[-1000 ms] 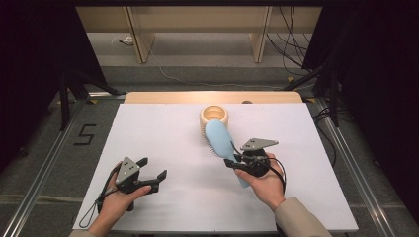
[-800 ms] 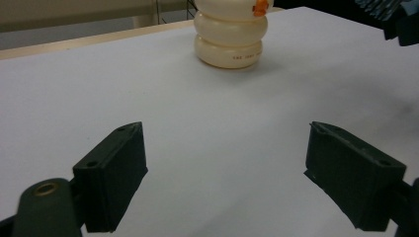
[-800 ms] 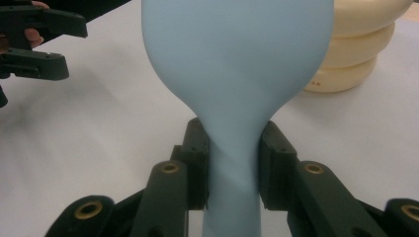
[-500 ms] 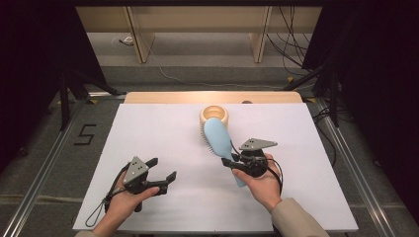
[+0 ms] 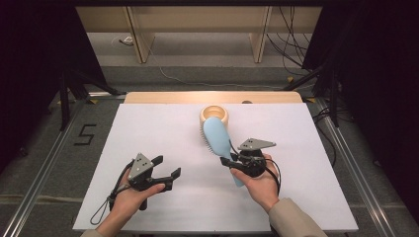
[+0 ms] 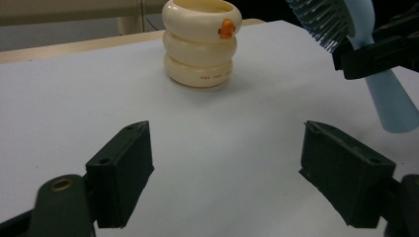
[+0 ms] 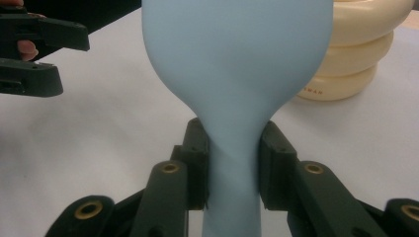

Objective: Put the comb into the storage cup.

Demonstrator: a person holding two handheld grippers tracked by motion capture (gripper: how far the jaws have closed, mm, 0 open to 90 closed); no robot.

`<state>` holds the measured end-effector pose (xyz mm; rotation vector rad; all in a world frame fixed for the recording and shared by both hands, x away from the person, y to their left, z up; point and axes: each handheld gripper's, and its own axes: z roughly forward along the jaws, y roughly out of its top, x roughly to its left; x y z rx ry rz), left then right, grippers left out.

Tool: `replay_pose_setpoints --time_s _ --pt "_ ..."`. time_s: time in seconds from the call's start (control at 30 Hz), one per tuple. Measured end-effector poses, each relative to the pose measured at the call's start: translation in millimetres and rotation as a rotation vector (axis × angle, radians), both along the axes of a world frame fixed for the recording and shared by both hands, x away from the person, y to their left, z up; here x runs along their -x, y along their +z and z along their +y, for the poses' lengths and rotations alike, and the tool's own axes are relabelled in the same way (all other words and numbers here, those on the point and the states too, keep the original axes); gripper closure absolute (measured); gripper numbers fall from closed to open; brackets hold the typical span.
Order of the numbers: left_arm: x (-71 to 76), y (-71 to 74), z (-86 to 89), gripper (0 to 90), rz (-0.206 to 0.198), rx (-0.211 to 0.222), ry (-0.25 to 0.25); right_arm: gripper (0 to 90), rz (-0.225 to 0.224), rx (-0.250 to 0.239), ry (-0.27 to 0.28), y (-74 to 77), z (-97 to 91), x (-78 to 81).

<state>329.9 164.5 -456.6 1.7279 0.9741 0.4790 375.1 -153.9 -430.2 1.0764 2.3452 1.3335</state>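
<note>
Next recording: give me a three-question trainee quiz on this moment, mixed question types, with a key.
1. True or false: the right gripper is shut on the blue hairbrush.
2. What is between the jaws of the left gripper? A) the cream holder B) nothing C) a cable
3. On what does the cream ringed holder stand?

Key: 1. True, on the neck of its handle. 2. B, its jaws are apart over bare board. 3. The white board, upright, with an orange mark near its rim.
</note>
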Motion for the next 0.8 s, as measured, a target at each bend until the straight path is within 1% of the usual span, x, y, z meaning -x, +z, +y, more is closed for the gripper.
replay_pose_setpoints --time_s 0.2,0.4,0.53,0.7,0.8 --pt "0.4 0.2 -17.3 17.0 0.013 -0.016 -0.07 70.2 -0.009 -0.005 -0.003 0.3 3.5 -0.7" --pt "0.6 -0.6 -37.7 17.2 0.026 -0.012 -0.131 70.2 -0.01 -0.005 -0.007 -0.2 5.9 -1.8" --pt "0.1 -1.8 -48.6 17.1 0.04 -0.001 -0.159 70.2 -0.006 -0.005 -0.006 -0.8 8.0 -2.5" --pt "-0.9 -2.1 -58.4 16.9 0.044 -0.002 -0.186 70.2 -0.008 -0.007 -0.005 -0.7 10.5 -3.1" --pt "-1.0 -3.5 -65.6 16.8 0.055 0.0 -0.205 70.2 -0.011 -0.007 -0.003 -0.6 12.0 -3.6"
